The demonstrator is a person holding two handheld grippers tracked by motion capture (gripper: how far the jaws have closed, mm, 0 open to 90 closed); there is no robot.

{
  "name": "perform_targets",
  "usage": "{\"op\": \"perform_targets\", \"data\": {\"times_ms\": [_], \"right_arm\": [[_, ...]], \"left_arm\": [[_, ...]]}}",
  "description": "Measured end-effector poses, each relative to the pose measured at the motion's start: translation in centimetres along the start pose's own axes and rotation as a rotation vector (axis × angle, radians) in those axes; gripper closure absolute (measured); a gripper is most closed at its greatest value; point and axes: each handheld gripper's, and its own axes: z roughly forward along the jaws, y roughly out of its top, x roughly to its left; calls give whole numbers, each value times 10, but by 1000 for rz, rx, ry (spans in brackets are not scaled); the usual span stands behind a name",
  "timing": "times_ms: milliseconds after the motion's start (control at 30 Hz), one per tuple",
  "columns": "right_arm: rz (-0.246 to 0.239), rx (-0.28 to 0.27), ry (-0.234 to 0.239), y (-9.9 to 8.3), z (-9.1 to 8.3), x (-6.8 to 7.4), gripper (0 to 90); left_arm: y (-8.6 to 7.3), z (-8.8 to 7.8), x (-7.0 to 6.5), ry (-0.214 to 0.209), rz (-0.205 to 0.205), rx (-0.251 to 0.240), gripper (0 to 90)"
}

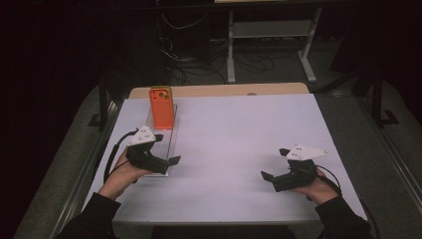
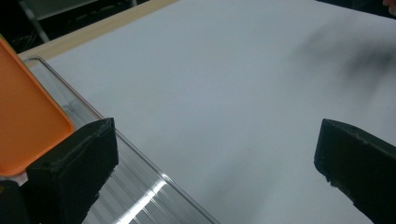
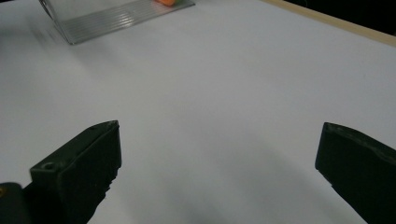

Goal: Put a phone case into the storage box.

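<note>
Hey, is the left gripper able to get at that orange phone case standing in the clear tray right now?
Probably yes. The left gripper is open over the near end of the clear tray, and nothing stands between it and the orange phone case.

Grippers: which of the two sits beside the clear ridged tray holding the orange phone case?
The left gripper: it sits at the clear tray under the orange phone case; the right gripper is over bare table.
</note>
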Motion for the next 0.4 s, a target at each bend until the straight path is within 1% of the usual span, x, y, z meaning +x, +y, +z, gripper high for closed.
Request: {"op": "perform_targets", "data": {"times_ms": [100,233,267,300,367,400], "right_arm": [[-7,-15,2,3,-1,0,0],[-15,-20,-2,5,-3,0,0],[-9,-22,2,5,-3,1,0],[-10,-20,1,5,-3,1,0],[-9,-22,1,6,-3,1,0],[-12,-21,1,6,-3,1,0]], "left_arm": [[-8,0,-3,-19,3,5,0],[-17,0,-7,-25,19,12,0],[-19,0,-8,-28,3,5,0],[-20,-1,-7,-28,8,9,0],[-21,-1,-6,-31,-5,6,0],[-22,0,-6,-33,0,7,0]]}}
